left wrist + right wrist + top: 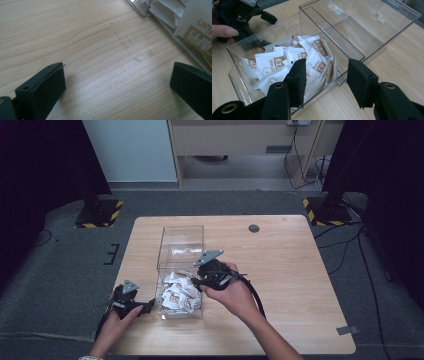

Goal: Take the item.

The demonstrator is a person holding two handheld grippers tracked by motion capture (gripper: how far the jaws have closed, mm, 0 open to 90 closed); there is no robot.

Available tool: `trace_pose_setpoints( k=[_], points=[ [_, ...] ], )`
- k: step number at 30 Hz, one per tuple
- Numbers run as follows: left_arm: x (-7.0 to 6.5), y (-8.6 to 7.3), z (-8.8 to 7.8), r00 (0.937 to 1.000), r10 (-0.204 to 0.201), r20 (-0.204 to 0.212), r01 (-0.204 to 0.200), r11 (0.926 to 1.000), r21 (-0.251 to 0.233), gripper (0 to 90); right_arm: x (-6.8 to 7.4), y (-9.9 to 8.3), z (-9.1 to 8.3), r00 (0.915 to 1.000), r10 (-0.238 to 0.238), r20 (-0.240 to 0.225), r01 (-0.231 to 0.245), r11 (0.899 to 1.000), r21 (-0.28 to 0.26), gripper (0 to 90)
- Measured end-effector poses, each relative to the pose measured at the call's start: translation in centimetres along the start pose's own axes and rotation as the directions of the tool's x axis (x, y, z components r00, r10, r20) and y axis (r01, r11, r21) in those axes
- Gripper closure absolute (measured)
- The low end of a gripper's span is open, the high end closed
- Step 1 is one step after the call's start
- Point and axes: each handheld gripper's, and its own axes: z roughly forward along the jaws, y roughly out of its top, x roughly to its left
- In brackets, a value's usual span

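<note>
So the right gripper (196,281) was sitting at the right wall of the clear plastic box (180,241), jaws spread apart with nothing between them, and in the right gripper view one jaw hung over the sachets while the other was outside the box wall over the table. Right hand (235,292) was wrapped around it, cable trailing back along the forearm. The little white sachets (287,62) with brown print were piled loosely in the near compartment of the box; the far compartment behind the divider looked bare. Over on the other side, the left gripper (148,307) was low on the wooden table (280,260) just beside the box's left wall, jaws wide apart too, bare wood between them in the left gripper view, with the box corner and a couple of sachets showing at the upper right. Left hand (114,322) held it from behind.
</note>
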Motion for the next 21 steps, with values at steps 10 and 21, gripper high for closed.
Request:
trace_pose_setpoints(
  k=[10, 21],
  points=[
    [0.0, 0.0, 0.0, 1.0000, 0.000, 0.000, 0.000, 1.0000, 0.000, 0.0, 1.4, 0.4, 0.9, 0.9991, -0.035, -0.023, 0.035, 0.999, 0.012, 56.1],
    [0.0, 0.0, 0.1, 1.0000, 0.002, 0.004, -0.002, 1.0000, -0.002, 0.0, 2.3, 0.1, 2.4, 0.9968, -0.064, -0.047, 0.066, 0.997, 0.042, 64.8]
  ],
)
